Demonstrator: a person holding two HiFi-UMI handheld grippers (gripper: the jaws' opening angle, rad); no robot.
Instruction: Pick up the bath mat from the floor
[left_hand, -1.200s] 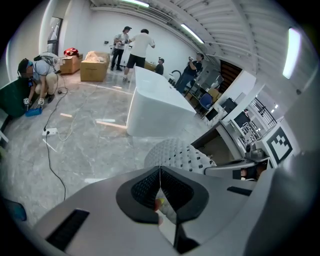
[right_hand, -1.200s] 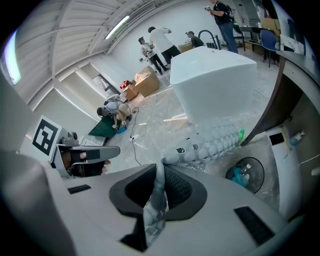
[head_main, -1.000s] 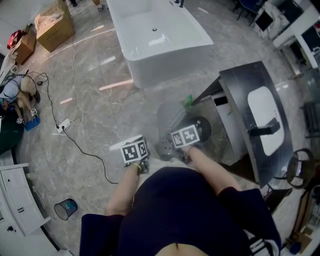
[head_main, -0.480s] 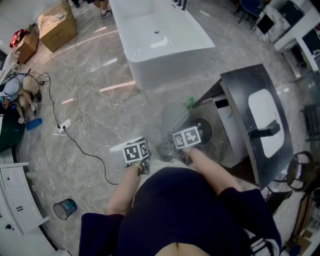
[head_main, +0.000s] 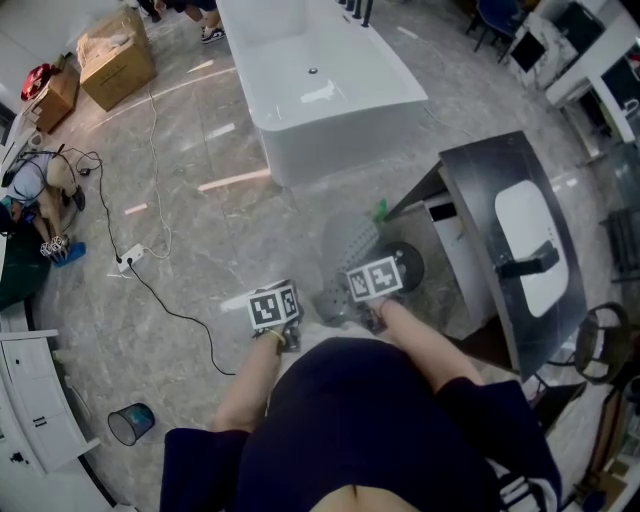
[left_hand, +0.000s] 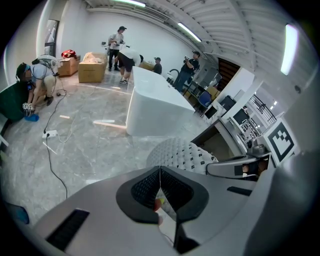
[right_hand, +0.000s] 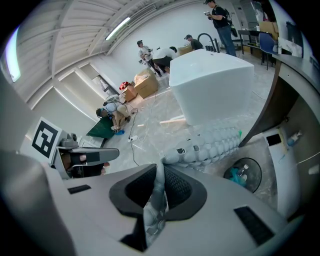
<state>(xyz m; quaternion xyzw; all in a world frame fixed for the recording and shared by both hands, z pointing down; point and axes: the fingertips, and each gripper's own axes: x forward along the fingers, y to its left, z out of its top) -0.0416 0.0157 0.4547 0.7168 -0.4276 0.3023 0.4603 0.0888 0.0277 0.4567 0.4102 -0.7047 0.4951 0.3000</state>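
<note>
The grey bath mat (head_main: 345, 245), bubbled and full of holes, hangs from my right gripper (head_main: 365, 290) down toward the floor in front of the dark vanity. In the right gripper view the right gripper (right_hand: 159, 170) is shut on the mat's near edge, and the mat (right_hand: 210, 147) runs away to the right. My left gripper (head_main: 275, 305) is level with it on the left, a little apart from the mat. In the left gripper view its jaws (left_hand: 160, 170) are shut, and I make out nothing between them; the mat (left_hand: 182, 152) shows just beyond.
A white bathtub (head_main: 320, 80) stands ahead. The dark vanity with a white sink (head_main: 510, 230) is on the right, with a round black bin (head_main: 402, 262) beside it. A black cable (head_main: 170, 300), cardboard boxes (head_main: 115, 55) and a small blue bin (head_main: 130, 420) lie to the left. People stand far back.
Both grippers and the mat stay almost where they were. The head view has drifted slightly, and the crouching person at far left has shifted.
</note>
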